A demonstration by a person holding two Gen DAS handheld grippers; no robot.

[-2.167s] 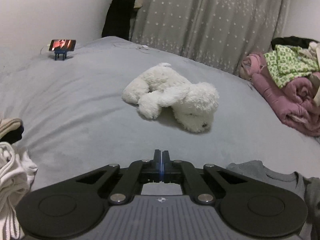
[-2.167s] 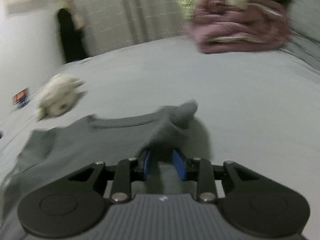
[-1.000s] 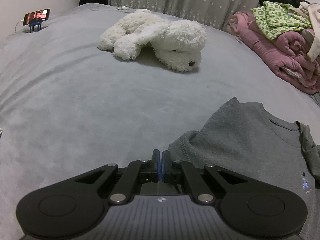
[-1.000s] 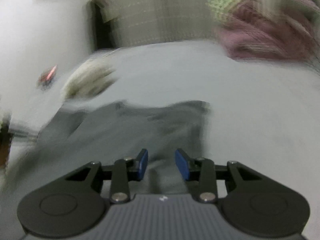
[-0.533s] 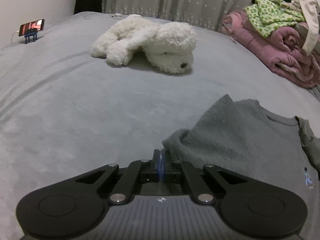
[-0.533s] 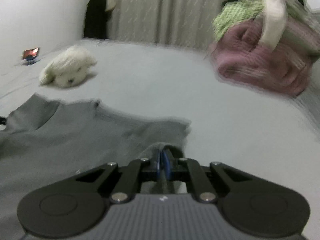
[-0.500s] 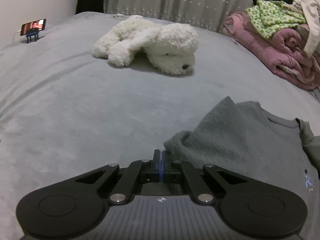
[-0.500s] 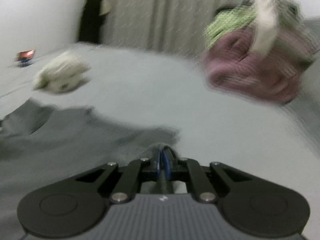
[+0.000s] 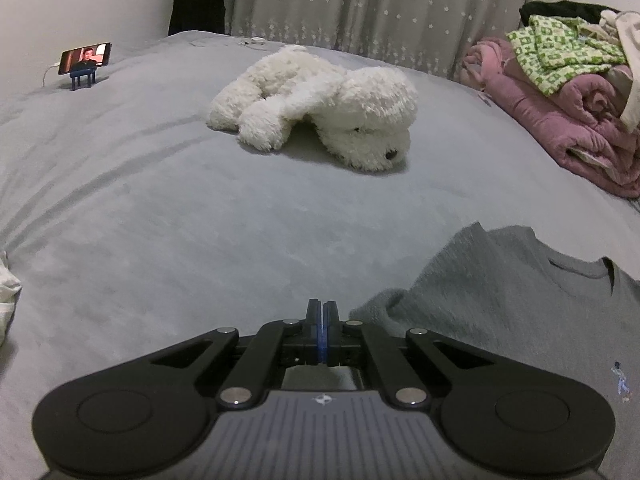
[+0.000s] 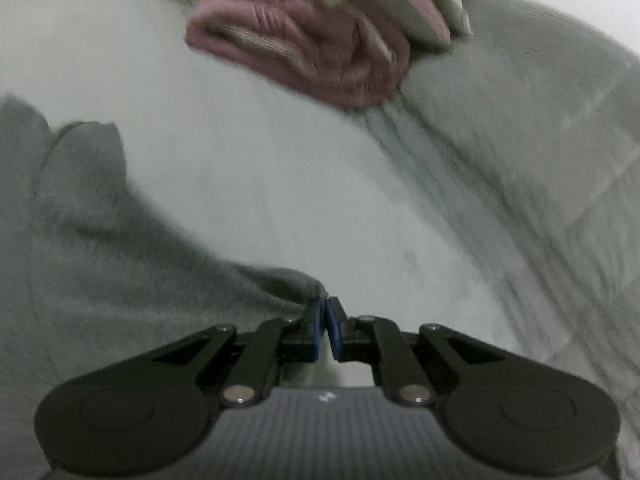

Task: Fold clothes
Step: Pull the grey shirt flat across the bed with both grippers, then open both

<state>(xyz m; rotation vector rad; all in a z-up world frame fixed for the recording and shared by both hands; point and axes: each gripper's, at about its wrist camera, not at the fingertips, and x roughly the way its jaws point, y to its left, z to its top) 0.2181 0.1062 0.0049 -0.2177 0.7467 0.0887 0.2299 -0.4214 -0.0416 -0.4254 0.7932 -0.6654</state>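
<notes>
A grey sweatshirt [image 9: 500,304] lies spread on the grey bed [image 9: 180,220], at the lower right of the left wrist view, its neckline toward the right edge. My left gripper [image 9: 322,312] is shut; the shirt's rumpled edge lies just right of its tips, and no cloth shows between the pads. In the blurred right wrist view the same sweatshirt [image 10: 120,280] fills the lower left. A fold of it rises to my right gripper [image 10: 325,308], which is shut on that fold.
A white plush dog [image 9: 320,104] lies mid-bed, with a phone on a blue stand [image 9: 85,58] at the far left. A pile of pink and green clothes [image 9: 568,108] [image 10: 320,52] sits at the right. Some white cloth [image 9: 8,292] shows at the left edge.
My right gripper has closed on the sweatshirt's edge and swung round and down, so the pink pile now sits at the top of its view. The left gripper has stayed shut and hardly moved.
</notes>
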